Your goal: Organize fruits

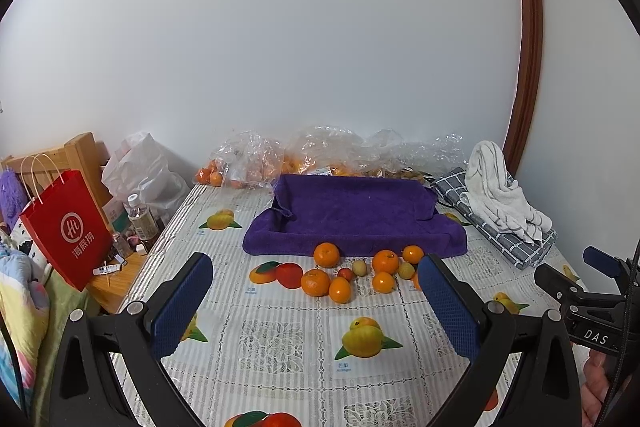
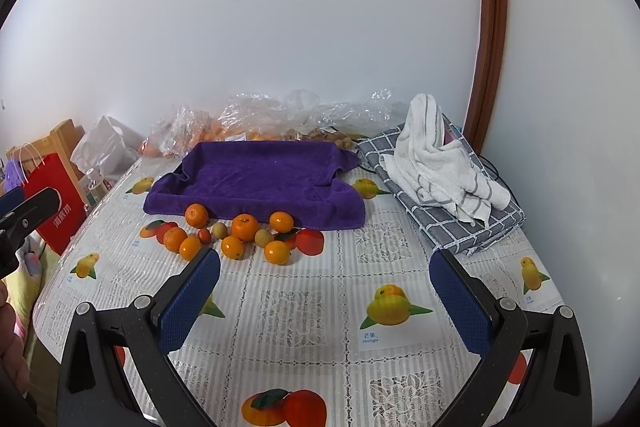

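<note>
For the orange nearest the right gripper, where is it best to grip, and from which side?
Grip the orange across its middle, coming from the front and above. It is round and stands free at the cluster's near edge; the right gripper is open.

Red paper bag (image 1: 66,227) with white circular logo and Chinese characters 海底捞 down its front, "DAS" in white letters on the black body of the right tongs (image 1: 596,337), small caption "芒果 mango" under a printed mango on the tablecloth (image 2: 370,338)
</note>
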`<state>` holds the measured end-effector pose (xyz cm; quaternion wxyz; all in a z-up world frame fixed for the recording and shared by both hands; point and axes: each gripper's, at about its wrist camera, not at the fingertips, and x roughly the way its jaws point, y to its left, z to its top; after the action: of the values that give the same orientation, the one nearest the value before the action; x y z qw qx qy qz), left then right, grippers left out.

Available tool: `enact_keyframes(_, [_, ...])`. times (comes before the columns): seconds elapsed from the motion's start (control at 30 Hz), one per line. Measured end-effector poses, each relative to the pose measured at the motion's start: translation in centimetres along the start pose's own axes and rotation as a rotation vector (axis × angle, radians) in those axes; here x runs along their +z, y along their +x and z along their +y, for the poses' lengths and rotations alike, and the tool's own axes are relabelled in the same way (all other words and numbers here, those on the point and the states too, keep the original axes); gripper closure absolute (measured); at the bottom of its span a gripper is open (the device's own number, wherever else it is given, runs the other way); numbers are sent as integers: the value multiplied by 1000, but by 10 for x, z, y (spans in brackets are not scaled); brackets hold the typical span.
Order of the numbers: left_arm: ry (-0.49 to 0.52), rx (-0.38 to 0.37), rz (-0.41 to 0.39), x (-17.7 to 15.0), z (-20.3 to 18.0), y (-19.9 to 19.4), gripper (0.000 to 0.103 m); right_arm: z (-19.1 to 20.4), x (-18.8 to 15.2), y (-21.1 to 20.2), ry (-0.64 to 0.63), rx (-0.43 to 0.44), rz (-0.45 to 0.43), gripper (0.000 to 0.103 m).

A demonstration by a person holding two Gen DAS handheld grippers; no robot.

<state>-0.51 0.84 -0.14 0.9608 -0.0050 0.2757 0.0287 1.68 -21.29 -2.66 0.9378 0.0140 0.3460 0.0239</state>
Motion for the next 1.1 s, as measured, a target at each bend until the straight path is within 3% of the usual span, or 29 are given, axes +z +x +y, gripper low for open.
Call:
enact_keyframes(0.87, [-5, 2, -1, 1, 6, 1, 0, 3, 1, 3, -5, 0, -8, 0])
enact_keyframes(1.1, [-44, 9, 13, 3, 21, 28, 0, 7, 4, 20, -26, -16, -12, 0])
